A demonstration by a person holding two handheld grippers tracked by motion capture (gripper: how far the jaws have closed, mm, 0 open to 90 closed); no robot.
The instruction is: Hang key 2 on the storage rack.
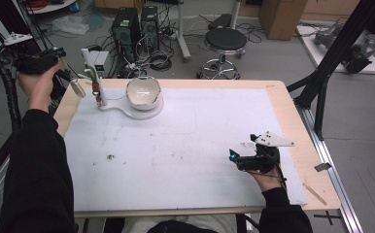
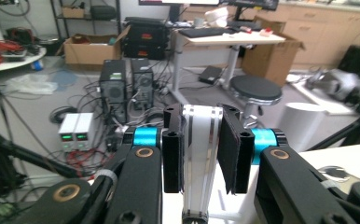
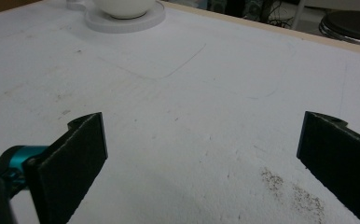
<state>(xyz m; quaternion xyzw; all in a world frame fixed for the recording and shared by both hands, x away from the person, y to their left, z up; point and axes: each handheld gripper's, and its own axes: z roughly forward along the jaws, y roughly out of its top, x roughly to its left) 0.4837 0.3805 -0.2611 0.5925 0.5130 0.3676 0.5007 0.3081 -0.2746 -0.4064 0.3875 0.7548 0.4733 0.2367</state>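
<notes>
The left gripper (image 2: 201, 154) clamped a white spoon (image 2: 200, 158) off the table edge; slippage risked a floor drop. The right gripper (image 3: 201, 163) rested released.

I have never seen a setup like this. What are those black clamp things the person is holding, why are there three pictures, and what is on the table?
No machine works here: a person holds a hand tool in each hand, each ending in a two-jaw gripper. One picture comes from a camera above the table; the other two come from small cameras riding on each tool, looking along its jaws.

From above, the left gripper is raised beyond the table's far left corner. Its jaws are closed on a white spoon, whose handle stands between the black pads in the left gripper view. The right gripper rests low over the table's near right part, jaws wide apart and holding nothing.

The table carries a white mat. At its far side a white bowl sits on a round white base, with a small upright holder beside it.
</notes>
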